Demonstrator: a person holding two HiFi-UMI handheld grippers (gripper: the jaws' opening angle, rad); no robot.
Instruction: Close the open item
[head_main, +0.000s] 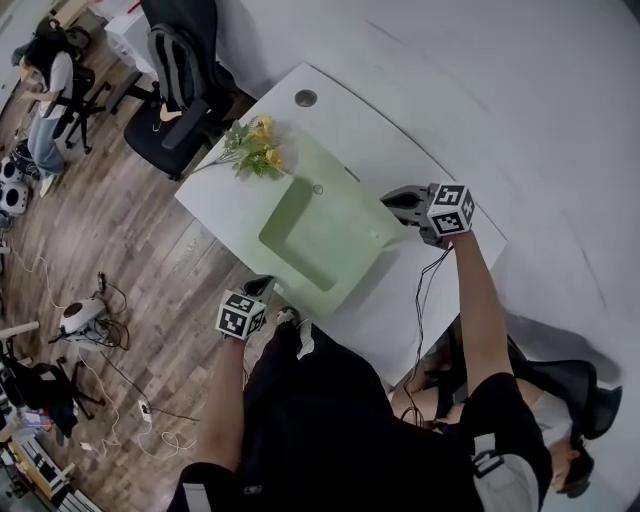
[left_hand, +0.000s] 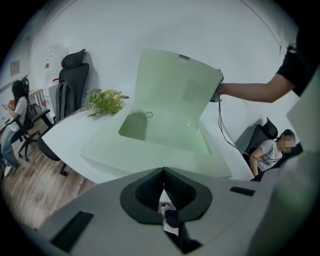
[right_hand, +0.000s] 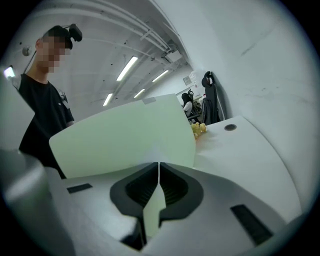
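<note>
Item: pale green hinged box (head_main: 310, 235) – lies on the white table (head_main: 395, 315), near its middle, just beside a spray of yellow flowers (head_main: 254, 146). Its base has a sunken tray.
Lid (left_hand: 176, 84): raised and tilted over the base.
Right gripper (head_main: 392, 201): jaws clamped on the lid's edge, a strip of green card between them.
Left gripper (head_main: 258, 293): jaws together with nothing in them – off the table's near edge, apart from the box.
</note>
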